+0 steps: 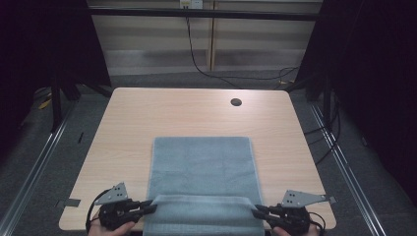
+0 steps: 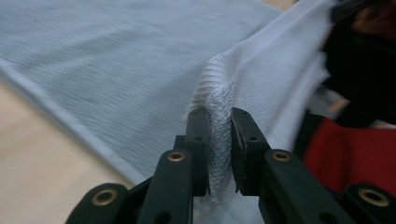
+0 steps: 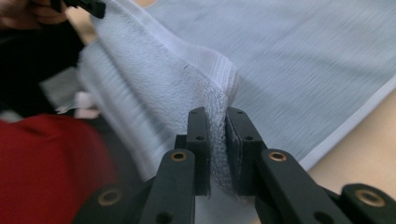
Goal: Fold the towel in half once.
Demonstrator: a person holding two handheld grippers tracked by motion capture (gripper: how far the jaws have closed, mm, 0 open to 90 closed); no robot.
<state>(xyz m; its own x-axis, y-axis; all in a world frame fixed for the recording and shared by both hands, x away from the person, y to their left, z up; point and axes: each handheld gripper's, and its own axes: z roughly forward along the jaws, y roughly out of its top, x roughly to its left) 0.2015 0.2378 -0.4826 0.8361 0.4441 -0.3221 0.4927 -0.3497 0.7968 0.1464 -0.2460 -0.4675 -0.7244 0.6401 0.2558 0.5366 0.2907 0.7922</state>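
So from the high view, a grey-blue towel (image 1: 201,167) is lying flat on the light wood bench (image 1: 147,113), running from about the middle down to the near edge, squared up with the bench. Its near end is sitting folded back over itself as a raised band, stretched between the two hands. The left tongs (image 1: 150,206) are coming in at the band's left corner and the right tongs (image 1: 257,212) at its right corner, both pointing inward at each other, low over the front edge. A small dark round hole (image 1: 236,102) is sitting near the far side of the bench, well apart from the towel.

In the left gripper view, the left tongs (image 2: 219,122) are sitting nearly closed with a ribbed corner of the towel (image 2: 116,70) bunched up between the two black jaws. The cloth is filling the narrow gap and both jaws are looking like they're touching it, so I'm calling that a grip. The rest of the towel is spreading flat on the bench behind, and the folded band is running off toward the upper right.

The right gripper view is pretty much the mirror of that: the right tongs (image 3: 215,120) are standing only slightly apart, pinching the hemmed corner of the towel (image 3: 299,60), fabric wedged between the jaws. The band is stretching away to the upper left, with the other hand (image 3: 28,11) blurry at the top corner.
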